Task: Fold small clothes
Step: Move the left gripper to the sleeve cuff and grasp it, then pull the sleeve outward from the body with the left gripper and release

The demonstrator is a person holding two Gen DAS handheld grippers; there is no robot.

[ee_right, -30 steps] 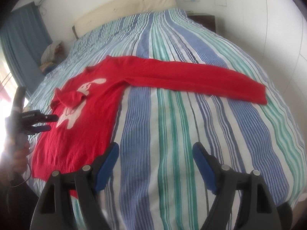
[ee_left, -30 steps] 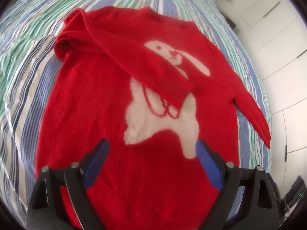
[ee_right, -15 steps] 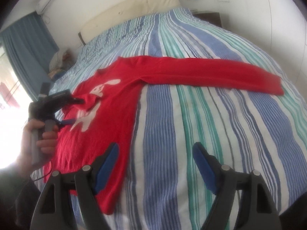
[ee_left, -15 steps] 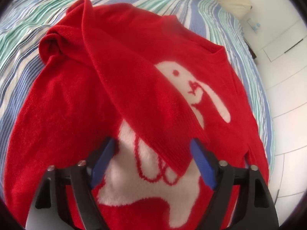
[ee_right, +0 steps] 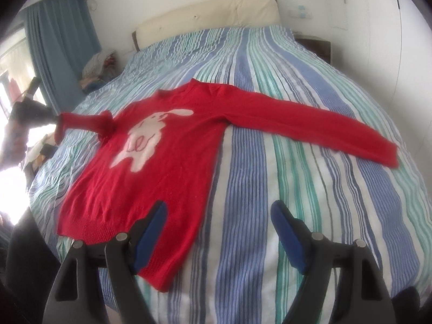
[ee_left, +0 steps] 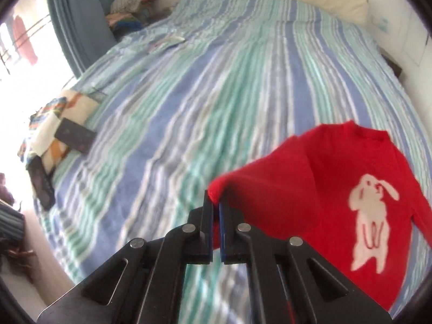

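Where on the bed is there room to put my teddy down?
Bare striped sheet lies between the red sweater and the cream headboard, and below its outstretched sleeve. The bed's window side is crowded: a patterned cloth with dark things on it.

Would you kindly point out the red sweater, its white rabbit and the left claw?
red sweater (ee_right: pixel 167 178): right wrist view, lower front panel.
white rabbit (ee_right: pixel 143 143): right wrist view, its body.
left claw (ee_left: pixel 215 210): left wrist view, between fingertips pinching the sleeve cuff.
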